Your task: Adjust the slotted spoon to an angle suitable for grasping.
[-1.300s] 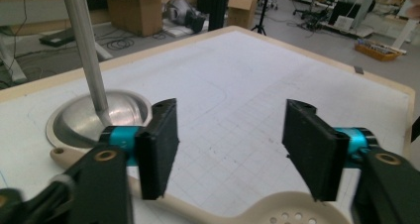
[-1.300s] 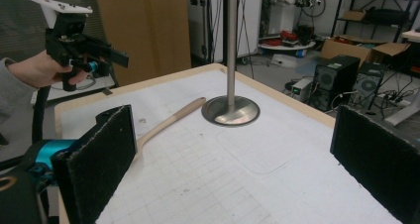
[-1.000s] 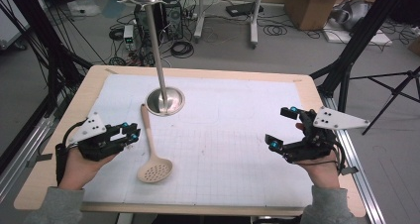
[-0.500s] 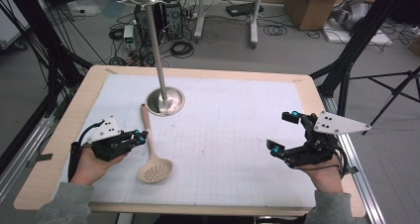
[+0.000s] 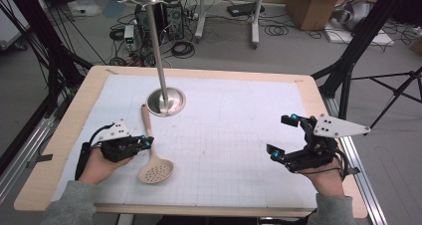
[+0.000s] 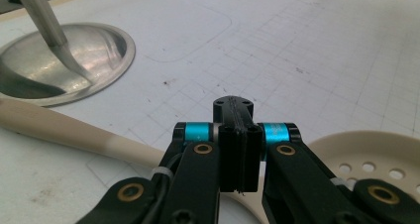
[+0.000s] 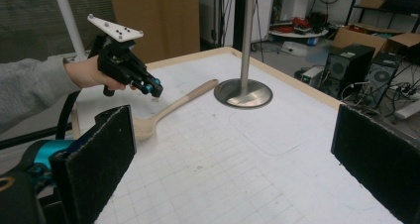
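Black left tool: jaws pressed flat together with nothing between them, tip low over the spoon's handle.
Spoon: pale wood, slotted; it lies flat on the white mat, handle toward the stand, bowl toward the person.
Stand: steel pole on a round base, just beyond the handle's end.
Right tool: jaws wide apart, empty, well apart from the spoon, above the desk's right side.

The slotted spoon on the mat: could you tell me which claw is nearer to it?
Left. The left claw is right above the slotted spoon's handle; the right claw stands far across the mat.
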Available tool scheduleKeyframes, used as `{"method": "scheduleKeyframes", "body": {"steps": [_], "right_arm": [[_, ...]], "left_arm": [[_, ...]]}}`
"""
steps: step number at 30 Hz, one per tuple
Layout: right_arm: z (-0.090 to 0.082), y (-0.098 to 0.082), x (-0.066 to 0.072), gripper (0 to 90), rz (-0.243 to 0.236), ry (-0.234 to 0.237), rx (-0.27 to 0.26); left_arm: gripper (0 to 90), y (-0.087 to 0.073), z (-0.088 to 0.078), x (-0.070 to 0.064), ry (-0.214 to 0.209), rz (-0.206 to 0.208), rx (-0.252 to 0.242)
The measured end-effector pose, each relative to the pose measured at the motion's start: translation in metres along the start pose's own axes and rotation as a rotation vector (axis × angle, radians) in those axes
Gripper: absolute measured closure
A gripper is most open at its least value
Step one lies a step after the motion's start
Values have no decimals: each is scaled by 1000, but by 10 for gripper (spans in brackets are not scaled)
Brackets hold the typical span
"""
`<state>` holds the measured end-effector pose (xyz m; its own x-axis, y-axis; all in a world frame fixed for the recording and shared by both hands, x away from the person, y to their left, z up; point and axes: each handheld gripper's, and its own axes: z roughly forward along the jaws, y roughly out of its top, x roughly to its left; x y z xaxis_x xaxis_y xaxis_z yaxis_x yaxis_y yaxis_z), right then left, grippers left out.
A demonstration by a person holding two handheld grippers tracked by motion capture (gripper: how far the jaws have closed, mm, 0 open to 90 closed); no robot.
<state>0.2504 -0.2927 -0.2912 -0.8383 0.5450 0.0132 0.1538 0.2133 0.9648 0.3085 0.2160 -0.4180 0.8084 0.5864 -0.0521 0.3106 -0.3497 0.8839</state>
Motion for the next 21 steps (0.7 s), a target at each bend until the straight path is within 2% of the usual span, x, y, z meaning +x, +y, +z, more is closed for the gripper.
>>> {"method": "scheduleKeyframes", "body": {"steps": [3, 9, 14, 21], "right_arm": [[-2, 0, 0, 22, -1, -4, -9], [-6, -1, 1, 22, 6, -4, -6], [-6, -1, 2, 22, 6, -5, -4], [-8, -2, 2, 22, 7, -9, -2]], "left_arm": [[893, -1, 4, 1, -5, 7, 24], [893, -2, 9, 3, -1, -2, 29], [893, -5, 17, 4, -4, 0, 68], [893, -7, 23, 7, 7, 2, 95]]}}
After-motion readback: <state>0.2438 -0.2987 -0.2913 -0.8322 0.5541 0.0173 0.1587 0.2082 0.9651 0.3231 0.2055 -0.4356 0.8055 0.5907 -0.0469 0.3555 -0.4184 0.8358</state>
